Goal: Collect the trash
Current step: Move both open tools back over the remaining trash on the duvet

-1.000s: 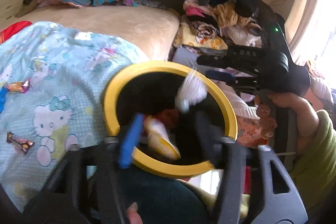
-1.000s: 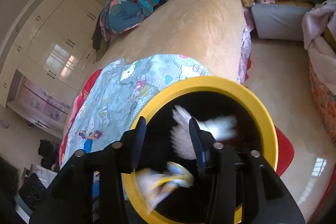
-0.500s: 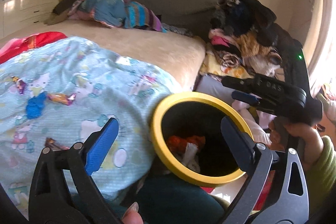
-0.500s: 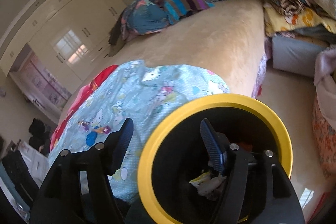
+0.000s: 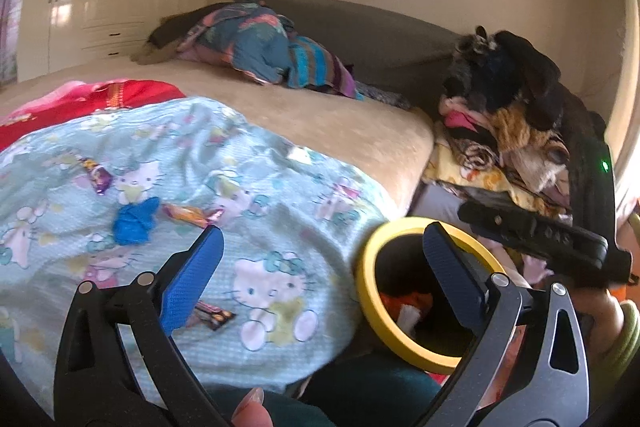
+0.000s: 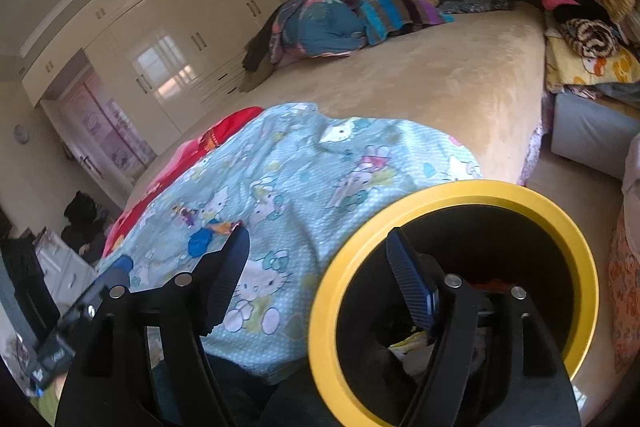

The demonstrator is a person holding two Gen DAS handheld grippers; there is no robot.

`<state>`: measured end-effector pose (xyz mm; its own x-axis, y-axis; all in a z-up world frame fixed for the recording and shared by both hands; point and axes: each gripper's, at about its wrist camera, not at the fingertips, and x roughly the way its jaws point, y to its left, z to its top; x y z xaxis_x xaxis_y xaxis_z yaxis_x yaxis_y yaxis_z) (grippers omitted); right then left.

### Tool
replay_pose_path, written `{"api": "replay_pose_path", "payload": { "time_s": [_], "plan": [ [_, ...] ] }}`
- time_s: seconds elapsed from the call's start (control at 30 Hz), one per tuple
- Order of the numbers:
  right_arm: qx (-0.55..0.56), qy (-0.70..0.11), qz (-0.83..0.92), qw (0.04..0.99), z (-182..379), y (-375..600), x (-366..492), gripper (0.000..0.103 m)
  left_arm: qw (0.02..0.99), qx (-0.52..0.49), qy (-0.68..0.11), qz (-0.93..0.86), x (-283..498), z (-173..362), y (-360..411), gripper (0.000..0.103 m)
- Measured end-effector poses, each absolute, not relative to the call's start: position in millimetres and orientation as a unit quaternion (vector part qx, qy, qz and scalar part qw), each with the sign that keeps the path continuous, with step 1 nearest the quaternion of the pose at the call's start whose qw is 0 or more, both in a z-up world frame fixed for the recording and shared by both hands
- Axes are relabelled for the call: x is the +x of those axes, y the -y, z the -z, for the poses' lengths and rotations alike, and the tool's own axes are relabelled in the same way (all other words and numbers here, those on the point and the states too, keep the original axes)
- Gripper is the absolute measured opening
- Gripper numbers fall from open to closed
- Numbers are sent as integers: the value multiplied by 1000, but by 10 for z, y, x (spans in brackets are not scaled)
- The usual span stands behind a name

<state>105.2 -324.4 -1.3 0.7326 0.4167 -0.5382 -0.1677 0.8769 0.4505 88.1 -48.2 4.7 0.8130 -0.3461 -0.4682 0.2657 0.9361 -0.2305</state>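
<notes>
A black bin with a yellow rim [image 5: 370, 291] [image 6: 460, 193] stands beside the bed and holds orange, white and yellow trash [image 5: 404, 309] [image 6: 412, 343]. On the light blue cartoon blanket [image 5: 248, 187] [image 6: 304, 179] lie a crumpled blue wrapper [image 5: 134, 221] [image 6: 200, 242], an orange candy wrapper [image 5: 188, 215], a purple one [image 5: 98, 177] and a dark one [image 5: 210, 315]. My left gripper [image 5: 320, 279] is open and empty over the blanket's edge, left of the bin. My right gripper [image 6: 316, 277] is open and empty, its right finger over the bin's mouth.
A beige bed [image 5: 340, 127] carries a heap of colourful clothes [image 5: 260, 43] at its far end. A tall pile of clothes and blankets [image 5: 504, 131] stands right of the bed. White wardrobes [image 6: 168, 27] line the far wall. A red cloth [image 5: 100, 95] lies beside the blanket.
Both grippers let trash fall into the bin, opened wide and pulled back leftward toward the blanket. The wrappers on the blanket have come into view.
</notes>
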Motion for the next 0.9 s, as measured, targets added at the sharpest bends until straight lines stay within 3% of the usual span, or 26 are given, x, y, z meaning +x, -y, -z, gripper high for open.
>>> {"api": "replay_pose_path", "payload": {
  "time_s": [0.9],
  "plan": [
    [62, -354, -278, 891, 235, 2000, 1130, 70, 953, -149, -260, 44, 1077, 149, -549, 92]
  ]
}}
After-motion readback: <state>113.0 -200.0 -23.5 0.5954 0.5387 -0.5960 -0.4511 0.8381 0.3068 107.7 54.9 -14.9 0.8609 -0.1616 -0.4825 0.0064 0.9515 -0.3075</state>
